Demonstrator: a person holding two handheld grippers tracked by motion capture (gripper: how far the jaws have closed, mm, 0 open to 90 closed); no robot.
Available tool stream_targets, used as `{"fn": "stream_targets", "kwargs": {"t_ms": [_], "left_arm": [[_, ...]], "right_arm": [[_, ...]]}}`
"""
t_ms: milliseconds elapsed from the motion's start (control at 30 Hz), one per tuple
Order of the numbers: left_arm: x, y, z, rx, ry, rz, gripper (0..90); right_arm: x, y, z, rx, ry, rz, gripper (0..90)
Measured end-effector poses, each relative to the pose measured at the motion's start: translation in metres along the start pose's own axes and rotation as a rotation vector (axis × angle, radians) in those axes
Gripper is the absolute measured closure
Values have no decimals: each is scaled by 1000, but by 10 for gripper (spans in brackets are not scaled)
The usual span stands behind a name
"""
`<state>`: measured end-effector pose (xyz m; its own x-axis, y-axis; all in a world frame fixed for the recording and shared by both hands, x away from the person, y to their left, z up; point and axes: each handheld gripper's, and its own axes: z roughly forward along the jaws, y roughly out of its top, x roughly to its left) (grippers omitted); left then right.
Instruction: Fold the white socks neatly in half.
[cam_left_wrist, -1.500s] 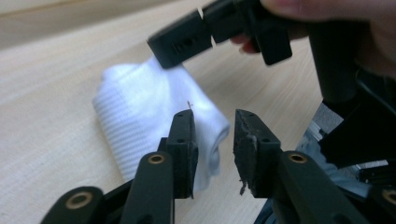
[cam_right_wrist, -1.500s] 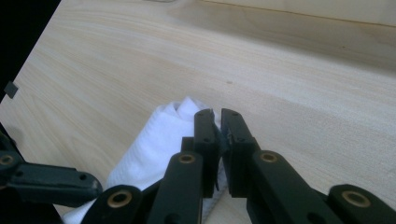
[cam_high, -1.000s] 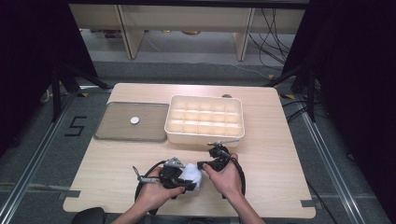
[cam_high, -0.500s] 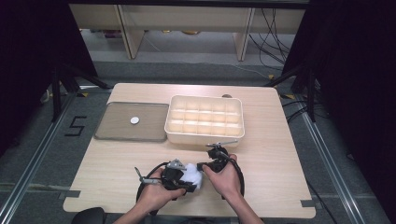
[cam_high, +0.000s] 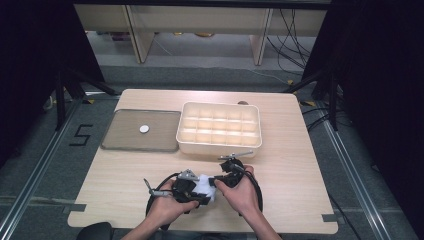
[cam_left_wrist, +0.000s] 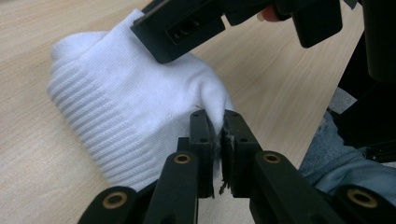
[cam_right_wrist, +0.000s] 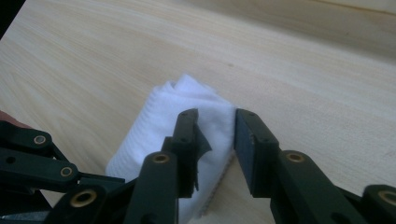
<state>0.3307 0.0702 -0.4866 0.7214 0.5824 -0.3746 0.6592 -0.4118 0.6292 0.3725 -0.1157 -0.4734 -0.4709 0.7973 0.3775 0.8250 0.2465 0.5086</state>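
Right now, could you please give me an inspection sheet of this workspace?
Surface: wooden table, level.
Job's things: white sock, folded, lying on the table near the front edge.
Clutter: cream divided box; grey tray holding a small white disc.
Grippers: left hand-held gripper shut on a pinch of the sock; right hand-held gripper has just been opening, its jaws astride the sock's end with a gap at one side.
Cables: black cable loops behind the right hand.
Surroundings: dark curtains, shelving, loose floor cables, a "5" floor marking.

white ribbed sock (cam_left_wrist: 135, 98), cream compartment box (cam_high: 220, 129), grey tray (cam_high: 125, 137)
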Motion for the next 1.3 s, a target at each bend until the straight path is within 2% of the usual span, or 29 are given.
{"fn": "stream_targets", "kwargs": {"t_ms": [133,167,333,433,600,700,767,800,967,1033,1100,1167,1200,1233,1267,1300], "left_arm": [[-1,-1,-2,-15,-7,9,789],[-1,-1,-3,-22,-12,7,745],[-5,-1,-14,-79,-43,7,739],[-5,0,-14,-76,-42,12,764],[0,-2,-6,-35,-47,-5,804],[1,-3,-3,-22,-43,-12,809],[1,-4,-1,-18,-24,-8,809],[2,-4,0,-8,-40,-10,809],[2,-5,1,-6,-36,-12,802],[2,-6,-3,-12,-35,-8,787],[3,-8,-10,-27,-31,-17,753],[4,-11,-21,-42,-27,-32,714],[6,-12,-26,-51,-24,-41,692],[7,-13,-31,-67,-11,-48,675],[9,-13,-36,-71,4,-62,649],[13,-14,-41,-75,5,-72,622]], "right_arm": [[-1,-1,1,8,7,11,805],[-1,0,1,14,4,30,815],[-1,-1,1,14,1,29,826],[-2,-1,1,11,4,26,830],[-4,-2,3,6,2,17,832],[-4,-2,3,6,1,19,832],[-5,-2,3,-2,6,2,831],[-5,-2,3,7,1,11,830],[-5,-3,3,5,0,14,824],[-3,-3,3,2,-2,30,816],[-3,-3,3,-16,7,17,802],[-2,-4,2,-32,-6,16,798],[-2,-4,3,-32,-6,19,795],[-3,-4,2,-9,1,22,791],[-3,-4,1,-2,-14,22,786],[-5,-4,2,-8,0,-2,783]]}}
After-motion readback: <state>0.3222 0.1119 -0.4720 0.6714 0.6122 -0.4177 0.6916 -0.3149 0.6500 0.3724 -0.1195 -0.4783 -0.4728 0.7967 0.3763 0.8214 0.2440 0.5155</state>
